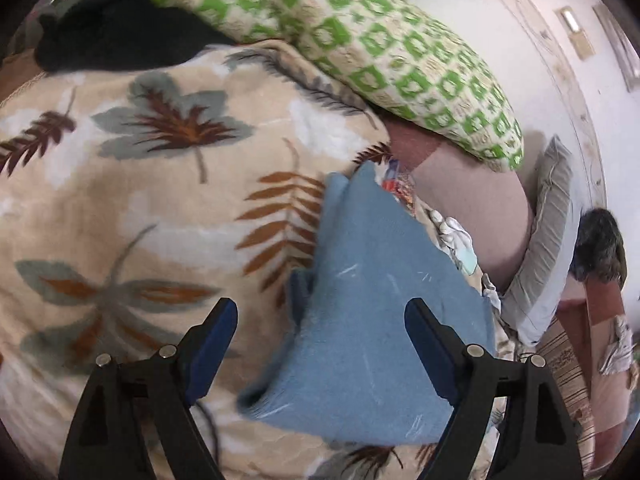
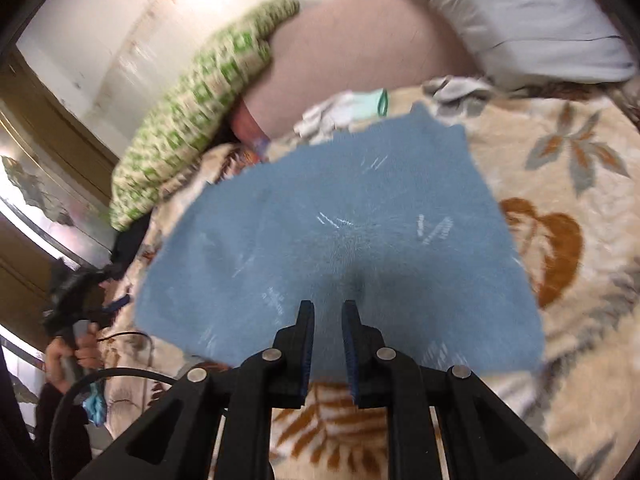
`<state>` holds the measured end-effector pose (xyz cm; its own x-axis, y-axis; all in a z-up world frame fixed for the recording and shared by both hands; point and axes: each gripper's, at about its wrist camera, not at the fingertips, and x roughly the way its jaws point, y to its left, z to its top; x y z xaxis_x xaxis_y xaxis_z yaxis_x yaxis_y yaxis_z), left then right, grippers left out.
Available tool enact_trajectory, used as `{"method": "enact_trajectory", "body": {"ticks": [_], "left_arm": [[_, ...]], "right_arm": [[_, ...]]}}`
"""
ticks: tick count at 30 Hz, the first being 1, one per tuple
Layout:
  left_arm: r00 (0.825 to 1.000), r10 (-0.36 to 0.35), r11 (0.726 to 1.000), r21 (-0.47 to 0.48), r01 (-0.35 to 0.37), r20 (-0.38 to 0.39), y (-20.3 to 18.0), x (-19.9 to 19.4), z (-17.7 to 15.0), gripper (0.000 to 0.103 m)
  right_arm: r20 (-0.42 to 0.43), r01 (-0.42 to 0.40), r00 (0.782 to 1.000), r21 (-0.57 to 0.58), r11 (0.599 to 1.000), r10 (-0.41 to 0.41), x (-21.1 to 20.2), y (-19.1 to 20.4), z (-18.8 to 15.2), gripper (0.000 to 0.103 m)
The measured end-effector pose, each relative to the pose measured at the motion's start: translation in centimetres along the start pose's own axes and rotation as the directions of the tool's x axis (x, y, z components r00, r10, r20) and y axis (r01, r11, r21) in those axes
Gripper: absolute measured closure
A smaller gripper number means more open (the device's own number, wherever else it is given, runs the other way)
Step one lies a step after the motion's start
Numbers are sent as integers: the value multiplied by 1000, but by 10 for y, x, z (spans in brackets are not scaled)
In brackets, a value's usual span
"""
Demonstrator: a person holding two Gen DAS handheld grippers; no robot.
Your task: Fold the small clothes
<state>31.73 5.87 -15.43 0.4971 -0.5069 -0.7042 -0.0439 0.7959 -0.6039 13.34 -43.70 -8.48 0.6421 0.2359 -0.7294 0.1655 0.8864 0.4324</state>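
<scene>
Left wrist view: our left gripper stands with its jaws wide apart and nothing between the pads; the blue cloth lies below it on the leaf-print blanket, from lower centre up toward the green patterned pillow at the top. Right wrist view: our right gripper looks nearly closed, pinching the cloth's near edge at lower centre, though blur hides the contact itself. We judge that with only one corner held, the cloth could sag or bunch and the fold could come out crooked, or the edge could slip free. No container shows; small pale garments lie loose beyond the cloth, upper centre
</scene>
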Motion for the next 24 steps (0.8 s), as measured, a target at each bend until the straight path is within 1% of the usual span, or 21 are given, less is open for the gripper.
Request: {"method": "enact_trajectory", "body": {"ticks": [1,2,3,5,7,8,9,10,11,12,14,16,17,19,21,22,24], "left_arm": [[999,33,999,23,-34,5,-6,8,1,15],[998,66,997,41,-66,-9,-12,19,2,15],[996,80,996,54,-78,-50,-16,34,3,15],[991,61,997,54,-55,-120,-22,52,2,15],[985,19,997,78,-5,-170,-32,61,-6,15],[983,47,992,121,-26,-180,-39,64,-11,17],[979,101,985,157,-74,-175,-42,66,-15,31],[973,144,979,173,-112,-181,-42,69,-18,40],[968,171,976,169,-140,-183,-39,72,-19,58],[968,178,977,153,-151,-178,-35,71,-19,68],[974,144,986,113,-126,-173,-29,65,-18,76],[976,131,987,113,-113,-172,-28,61,-18,77],[974,145,984,128,-124,-173,-30,61,-19,76],[968,152,983,135,-127,-199,-28,64,-22,66],[975,113,989,113,-93,-191,-25,58,-27,55],[976,103,990,116,-82,-190,-26,55,-31,52],[975,119,987,130,-96,-186,-28,52,-36,52]], "right_arm": [[29,-26,999,16,1000,25,-12,-4,-7,86],[38,-41,998,24,999,40,-14,-6,-10,86],[53,-63,997,35,997,61,-20,-11,-14,86],[99,-82,992,76,994,74,-25,-20,-21,86],[103,-115,989,131,985,102,-18,-35,-24,86],[85,-126,990,162,979,114,-13,-42,-25,86],[64,-119,992,189,975,109,-7,-48,-25,86],[52,-113,993,203,973,104,-3,-49,-24,86],[44,-121,992,197,973,115,0,-48,-20,85],[46,-128,991,185,974,122,0,-45,-17,85],[71,-124,991,162,979,114,-1,-40,-11,85],[95,-110,991,126,986,98,-5,-35,-6,85],[102,-103,991,124,987,90,-7,-36,-5,85],[111,-101,990,131,986,87,-8,-40,-3,85],[119,-96,990,151,984,79,-9,-46,-3,85],[117,-97,990,162,982,78,-8,-49,-2,85],[108,-92,991,181,979,73,-4,-54,-1,85]]}}
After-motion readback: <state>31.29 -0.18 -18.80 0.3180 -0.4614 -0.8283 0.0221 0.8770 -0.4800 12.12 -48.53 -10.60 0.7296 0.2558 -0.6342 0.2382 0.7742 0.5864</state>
